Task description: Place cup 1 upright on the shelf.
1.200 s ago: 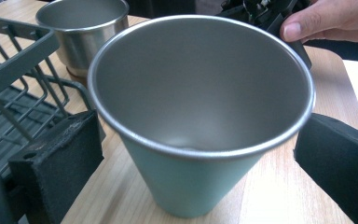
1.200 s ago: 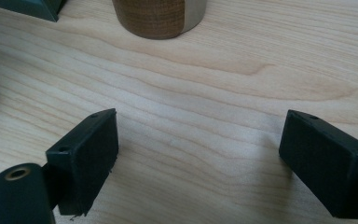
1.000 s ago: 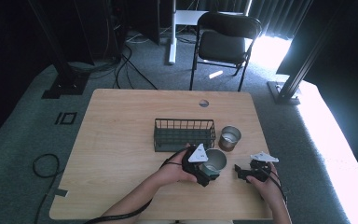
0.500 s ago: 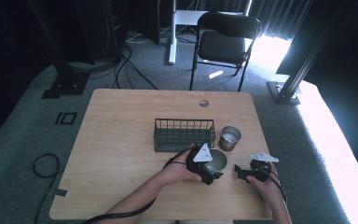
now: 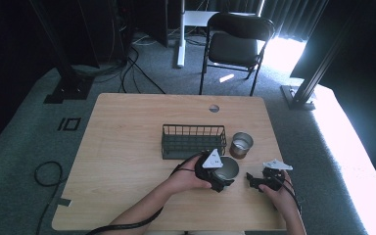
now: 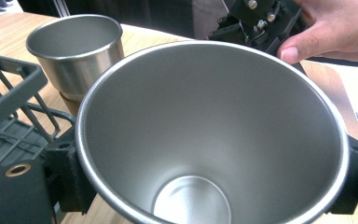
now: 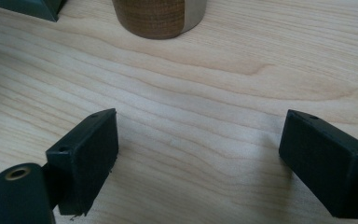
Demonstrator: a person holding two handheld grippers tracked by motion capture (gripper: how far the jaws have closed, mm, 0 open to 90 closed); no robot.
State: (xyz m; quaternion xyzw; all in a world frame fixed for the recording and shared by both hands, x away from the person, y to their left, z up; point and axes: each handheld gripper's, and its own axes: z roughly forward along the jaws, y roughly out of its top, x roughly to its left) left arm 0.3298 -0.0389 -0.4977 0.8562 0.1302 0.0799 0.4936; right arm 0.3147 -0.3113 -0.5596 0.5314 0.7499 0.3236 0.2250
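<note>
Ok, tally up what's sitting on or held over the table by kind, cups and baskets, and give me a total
Metal cups: 2, one in the left claw, the held cup, and one standing cup beside the basket.
Wire baskets: 1, the dark basket.
Total: 3.

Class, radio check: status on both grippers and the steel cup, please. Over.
Left gripper shut on steel cup, held near wire basket. Right gripper open, empty, low over table. Second cup stands beside basket. Over.

Brushed steel cup [image 6: 214, 140] satin-smooth; table [image 7: 223, 84] pale grained wood; claw pads [image 7: 86, 154] matt black
</note>
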